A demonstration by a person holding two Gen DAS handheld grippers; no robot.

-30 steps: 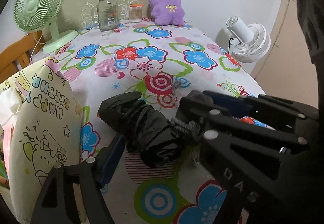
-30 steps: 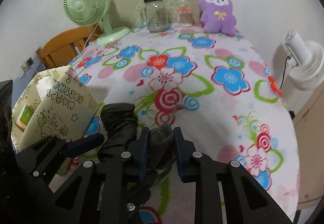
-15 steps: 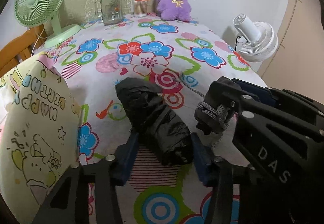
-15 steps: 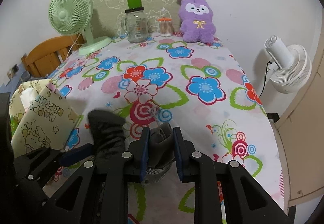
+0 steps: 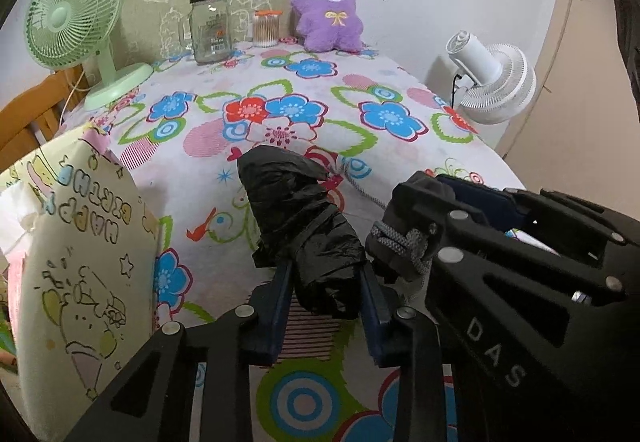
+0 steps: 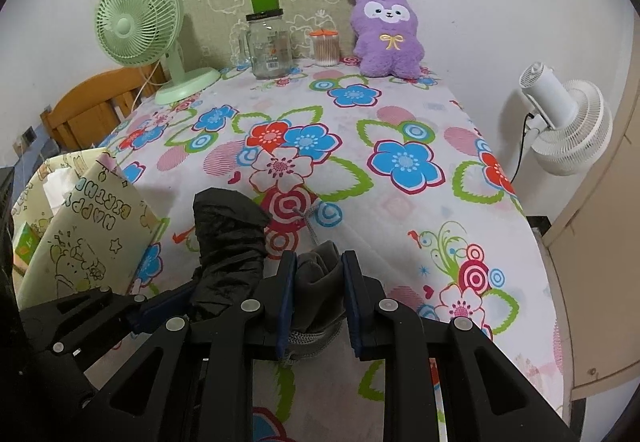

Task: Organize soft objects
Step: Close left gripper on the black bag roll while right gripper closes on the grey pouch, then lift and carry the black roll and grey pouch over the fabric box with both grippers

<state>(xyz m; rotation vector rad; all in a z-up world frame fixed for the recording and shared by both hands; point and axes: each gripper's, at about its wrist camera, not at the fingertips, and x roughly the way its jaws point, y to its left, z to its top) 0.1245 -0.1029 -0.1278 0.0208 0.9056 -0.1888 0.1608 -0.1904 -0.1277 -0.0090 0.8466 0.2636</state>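
Note:
A black folded umbrella [image 5: 300, 226] lies on the flowered tablecloth [image 5: 304, 122]. My left gripper [image 5: 326, 282] is shut on its near end; it also shows in the right wrist view [image 6: 230, 238]. My right gripper [image 6: 318, 274] is shut on the umbrella's dark grey handle [image 6: 320, 282] with its grey cord [image 6: 310, 230] trailing onto the cloth; in the left wrist view the right gripper [image 5: 416, 226] sits just right of the umbrella. A purple plush toy [image 6: 386, 34] sits at the far edge.
A yellow "Happy Birthday" gift bag [image 5: 76, 254] stands at the left table edge. A green desk fan [image 6: 140, 30], a glass jar [image 6: 268, 46] and a cotton swab pot [image 6: 326, 46] stand at the back. A white fan [image 6: 564, 118] stands off the table's right.
My left gripper has moved in around the umbrella's near end and closed on it. The right gripper keeps hold of the handle; the umbrella has turned to point away.

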